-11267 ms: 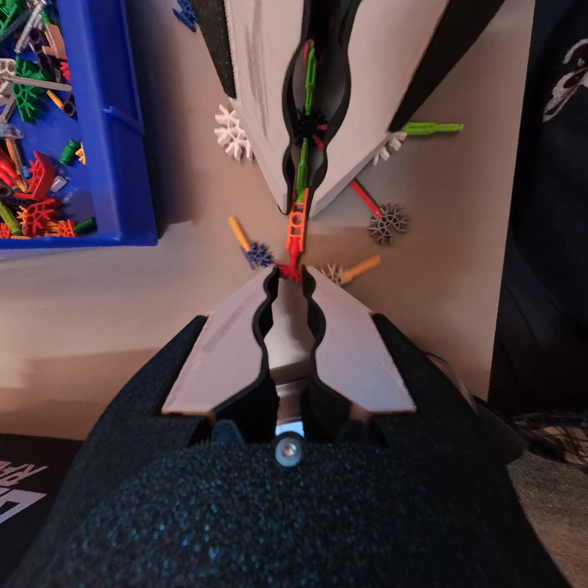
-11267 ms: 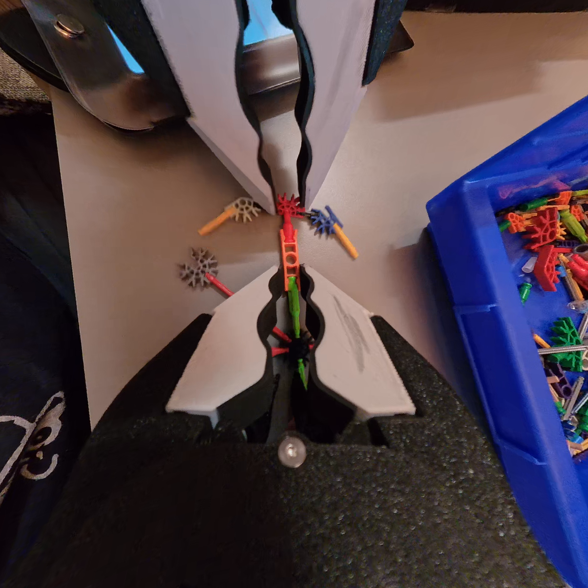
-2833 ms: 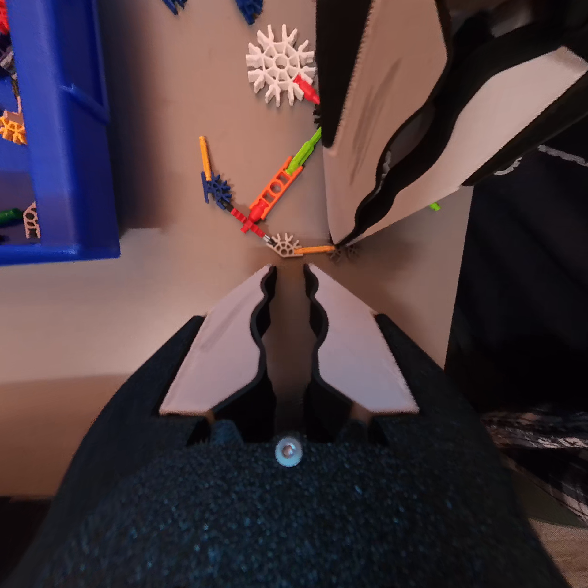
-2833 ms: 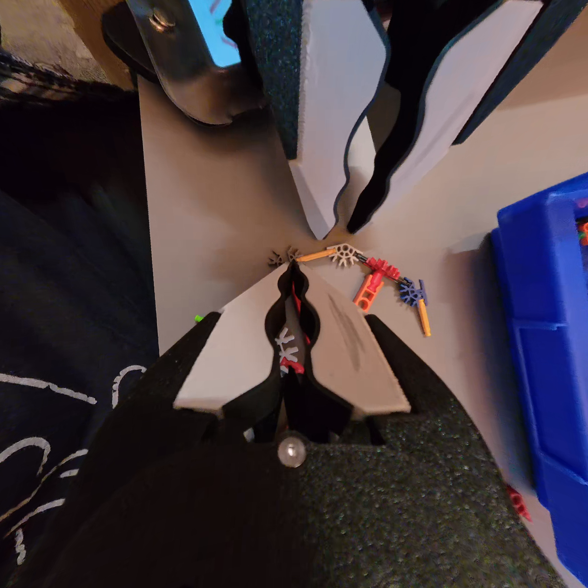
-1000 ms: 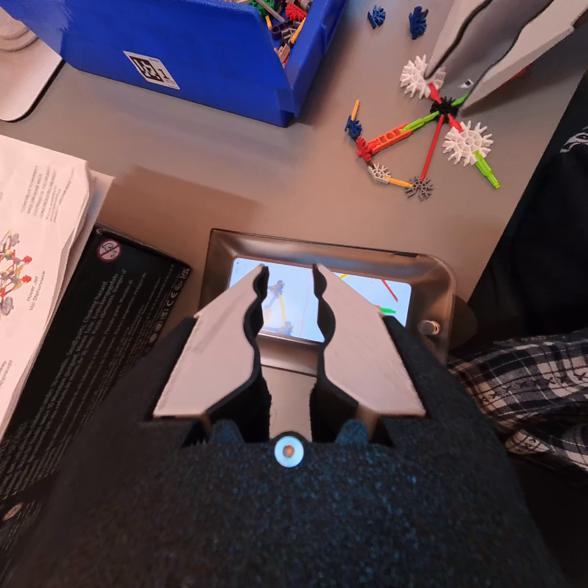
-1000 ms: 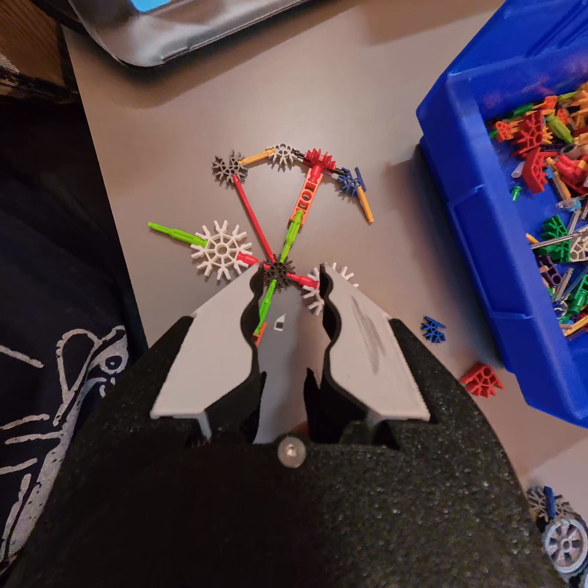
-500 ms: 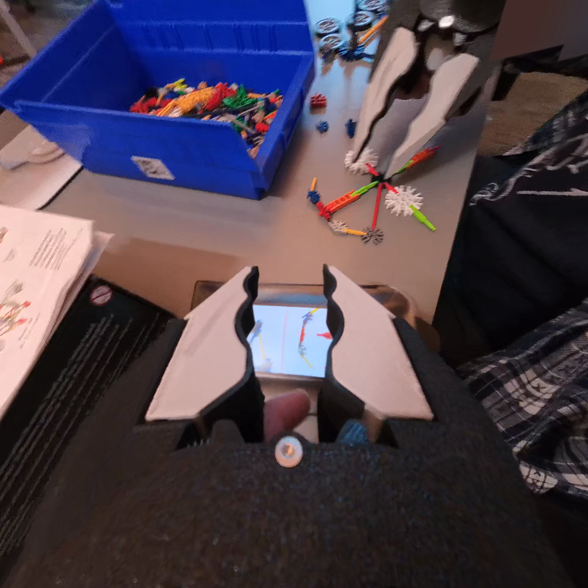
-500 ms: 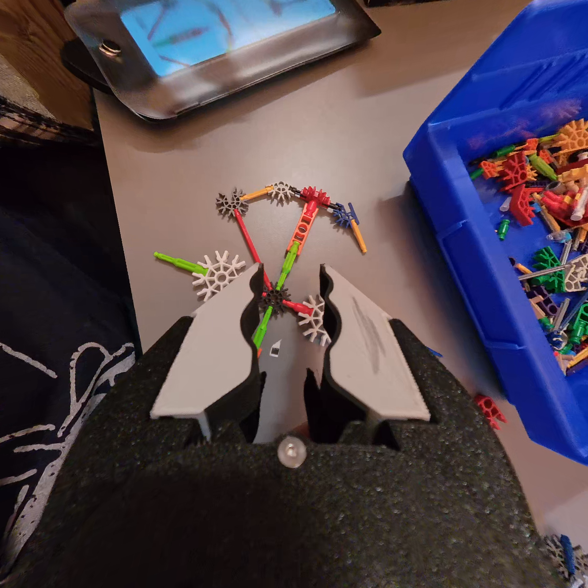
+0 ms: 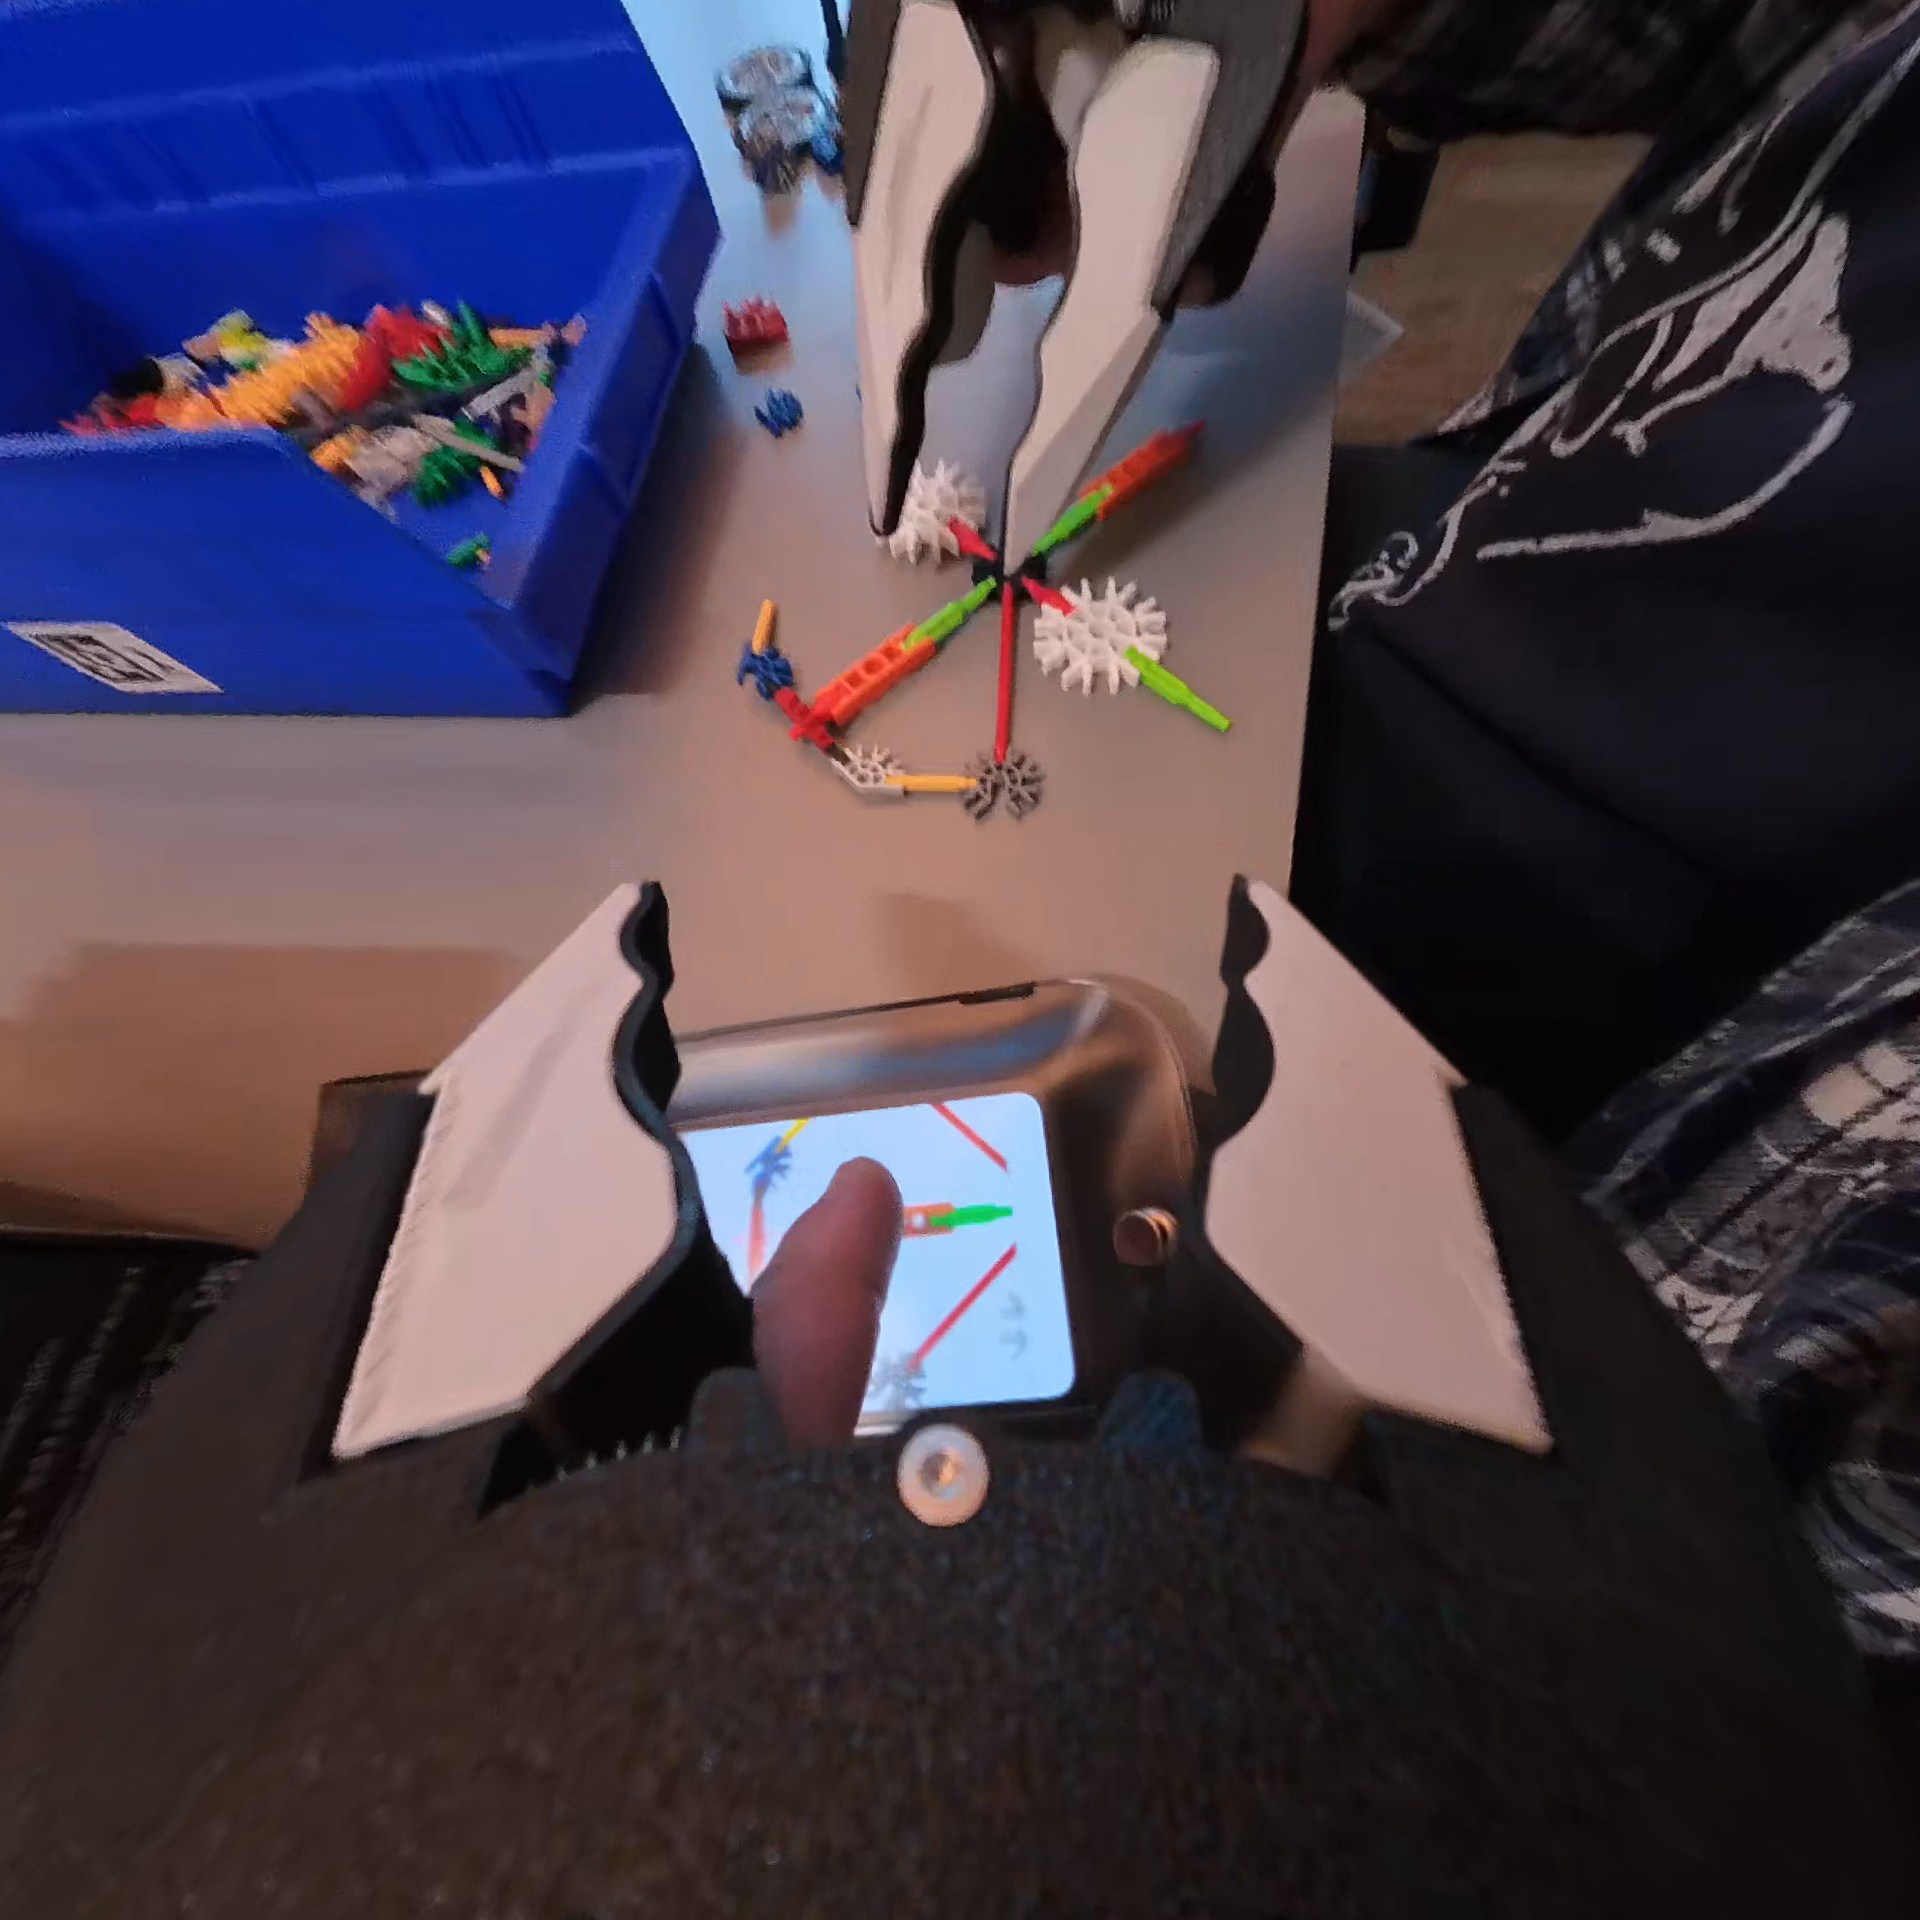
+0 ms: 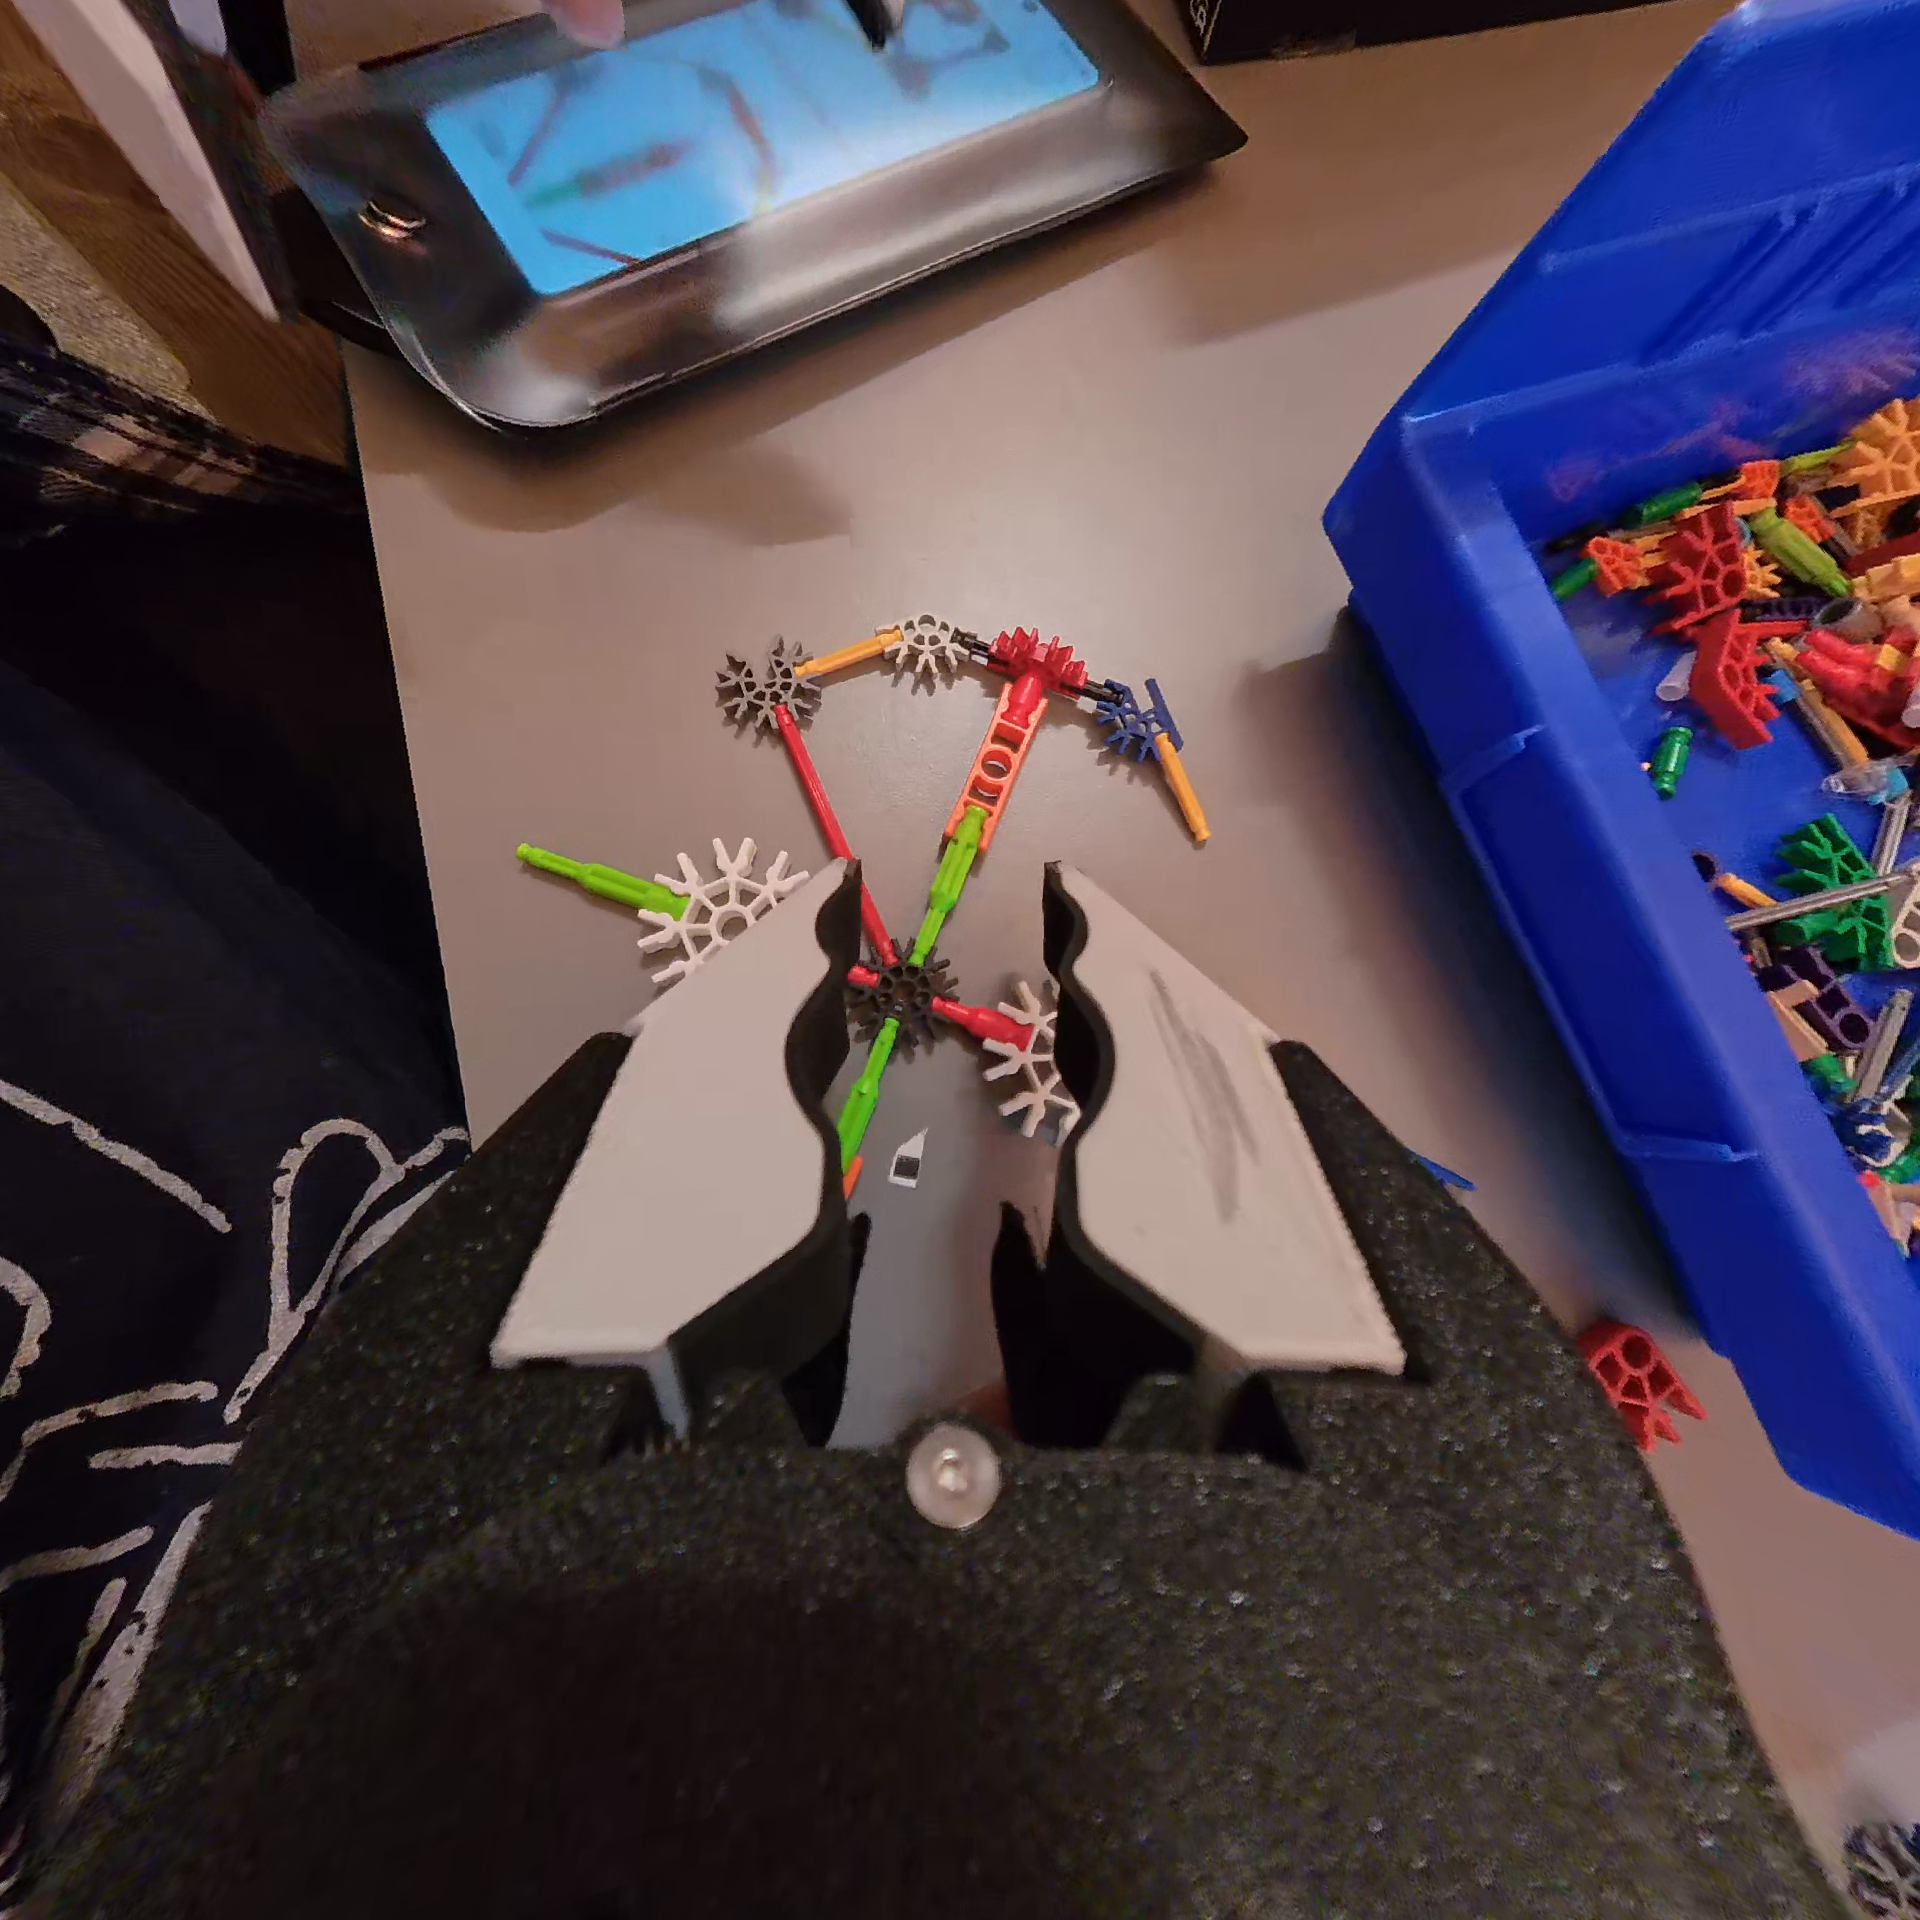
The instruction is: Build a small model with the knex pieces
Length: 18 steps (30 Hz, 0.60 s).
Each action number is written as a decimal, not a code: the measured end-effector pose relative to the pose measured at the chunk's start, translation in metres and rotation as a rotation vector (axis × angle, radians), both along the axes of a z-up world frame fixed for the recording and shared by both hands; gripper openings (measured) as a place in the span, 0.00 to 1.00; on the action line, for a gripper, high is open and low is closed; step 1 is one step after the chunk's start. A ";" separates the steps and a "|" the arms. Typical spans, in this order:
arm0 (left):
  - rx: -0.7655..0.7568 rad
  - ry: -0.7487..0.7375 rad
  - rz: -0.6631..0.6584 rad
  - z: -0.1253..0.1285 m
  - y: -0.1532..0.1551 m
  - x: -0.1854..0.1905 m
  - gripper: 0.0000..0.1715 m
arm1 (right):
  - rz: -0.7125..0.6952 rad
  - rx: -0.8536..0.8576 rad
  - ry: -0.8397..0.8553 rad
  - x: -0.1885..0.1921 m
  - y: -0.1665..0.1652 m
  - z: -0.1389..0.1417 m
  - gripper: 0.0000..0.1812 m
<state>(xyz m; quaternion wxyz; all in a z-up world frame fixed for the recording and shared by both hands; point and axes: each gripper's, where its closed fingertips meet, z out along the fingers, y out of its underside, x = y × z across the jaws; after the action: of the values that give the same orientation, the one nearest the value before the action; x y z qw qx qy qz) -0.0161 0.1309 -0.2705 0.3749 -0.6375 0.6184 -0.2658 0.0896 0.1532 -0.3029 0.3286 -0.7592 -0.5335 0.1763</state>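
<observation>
Left wrist view: the left gripper (image 9: 940, 904) hangs with its jaws spread wide over a tablet (image 9: 1101, 1049) in a dark, glossy case that lies on the grey table (image 9: 312, 810). It grips nothing. A finger (image 9: 826, 1278) reaches out from beneath the gripper body and rests on the lit screen. Farther off on the table lies a flat rod-and-connector assembly (image 9: 925, 644): a black hub (image 9: 1000, 569) from which red and green rods radiate to two white snowflake connectors, an orange piece, and a chain of grey, yellow, red and blue pieces. The right gripper (image 9: 945, 509) points down at this assembly, its tips set either side of one white connector (image 9: 935, 509). A blue bin (image 9: 312, 499) of mixed coloured pieces stands to the left, with a loose red connector (image 9: 755, 324) and a small blue one (image 9: 779, 410) beside it.

Right wrist view: the right gripper (image 10: 951, 883) is released, jaws apart, with the black hub (image 10: 899, 992) lying between its fingers and untouched by them. One white connector (image 10: 1023, 1060) sits against the inner edge of the right-hand finger (image 10: 1174, 1070); the other white connector (image 10: 717, 909) is partly covered by the left-hand finger (image 10: 727, 1070). The blue bin (image 10: 1558, 831) lies to the right, the tablet (image 10: 831, 239) beyond the assembly.
</observation>
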 end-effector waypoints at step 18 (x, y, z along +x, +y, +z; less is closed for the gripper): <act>-0.055 0.223 0.096 -0.037 0.009 -0.032 0.75 | 0.001 -0.012 -0.006 0.002 0.005 -0.001 0.19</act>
<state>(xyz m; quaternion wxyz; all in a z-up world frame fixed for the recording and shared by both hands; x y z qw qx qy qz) -0.0481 0.1397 -0.3073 0.2985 -0.7019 0.6176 -0.1919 0.0920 0.1585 -0.3042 0.3224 -0.7613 -0.5339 0.1771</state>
